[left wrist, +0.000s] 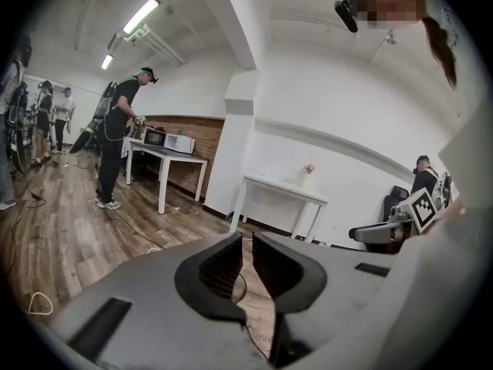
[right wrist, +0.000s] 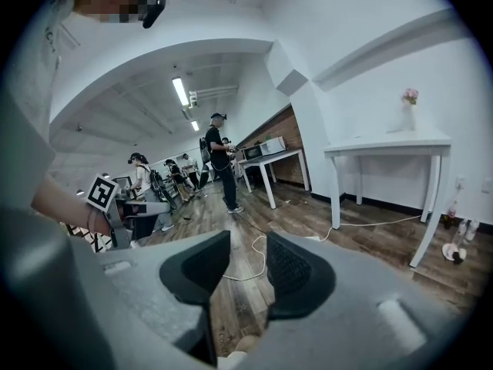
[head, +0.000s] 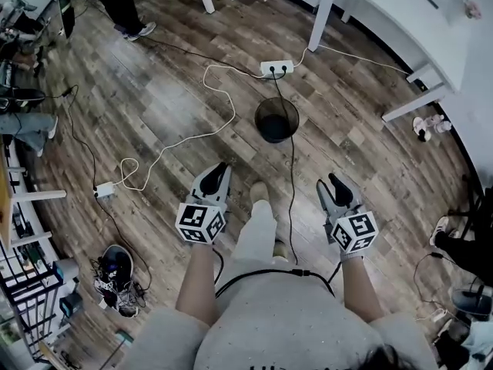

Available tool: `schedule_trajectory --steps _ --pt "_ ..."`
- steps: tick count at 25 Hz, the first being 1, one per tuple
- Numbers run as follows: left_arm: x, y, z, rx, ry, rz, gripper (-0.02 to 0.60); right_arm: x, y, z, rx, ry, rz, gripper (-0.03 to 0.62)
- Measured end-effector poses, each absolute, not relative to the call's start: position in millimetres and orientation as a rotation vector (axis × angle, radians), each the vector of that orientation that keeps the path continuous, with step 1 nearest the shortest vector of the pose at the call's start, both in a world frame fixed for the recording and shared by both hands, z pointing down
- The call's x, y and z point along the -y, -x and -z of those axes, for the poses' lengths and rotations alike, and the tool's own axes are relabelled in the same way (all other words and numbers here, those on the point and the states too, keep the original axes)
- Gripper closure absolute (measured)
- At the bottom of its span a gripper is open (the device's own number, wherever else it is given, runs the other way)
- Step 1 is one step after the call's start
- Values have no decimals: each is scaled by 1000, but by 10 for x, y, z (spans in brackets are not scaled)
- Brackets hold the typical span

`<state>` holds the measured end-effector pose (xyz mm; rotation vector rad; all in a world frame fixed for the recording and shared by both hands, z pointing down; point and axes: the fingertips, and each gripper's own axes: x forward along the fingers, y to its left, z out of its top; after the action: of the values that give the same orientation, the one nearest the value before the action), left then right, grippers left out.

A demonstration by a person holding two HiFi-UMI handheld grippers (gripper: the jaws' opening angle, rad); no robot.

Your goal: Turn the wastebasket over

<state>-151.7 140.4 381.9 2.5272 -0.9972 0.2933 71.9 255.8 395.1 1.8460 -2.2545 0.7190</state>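
Wastebasket (head: 276, 119): a dark mesh one, standing upright with its mouth up on the wood floor (head: 169, 99). It is out in the open, toward the far edge of the floor where the white power strip (head: 276, 68) lies, and well apart from both grippers.

The step in hand looks like the approach, and nothing has been taken hold of yet. The left gripper (head: 219, 168) is held low in front of the person, its fingers (left wrist: 223, 264) parted by only a narrow gap with bare floor showing through. The right gripper (head: 333, 179) is beside it, its fingers (right wrist: 293, 272) standing clearly wider apart and also empty.

The next move probably calls for closing in on the wastebasket, widening the left gap, and taking the rim or wall so the wastebasket can be tipped mouth-down. A black cable (head: 292, 176) runs close along its right side; whether it touches the wastebasket is unclear, and it could snag.

No brand or label can be read. The cubes (head: 200, 223) on the grippers carry black-and-white square patterns, not words.
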Motion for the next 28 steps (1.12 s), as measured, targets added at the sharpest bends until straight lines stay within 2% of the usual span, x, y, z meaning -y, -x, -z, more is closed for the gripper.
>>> schedule_trajectory --steps 16,28 --pt "108 1206 -4236 857 -2489 -325 543 -1168 -900 -4232 2148 -1895 -810 458" --pt "315 1193 -4965 868 -2373 -370 543 -611 -937 -4835 2158 -1826 -957 459"
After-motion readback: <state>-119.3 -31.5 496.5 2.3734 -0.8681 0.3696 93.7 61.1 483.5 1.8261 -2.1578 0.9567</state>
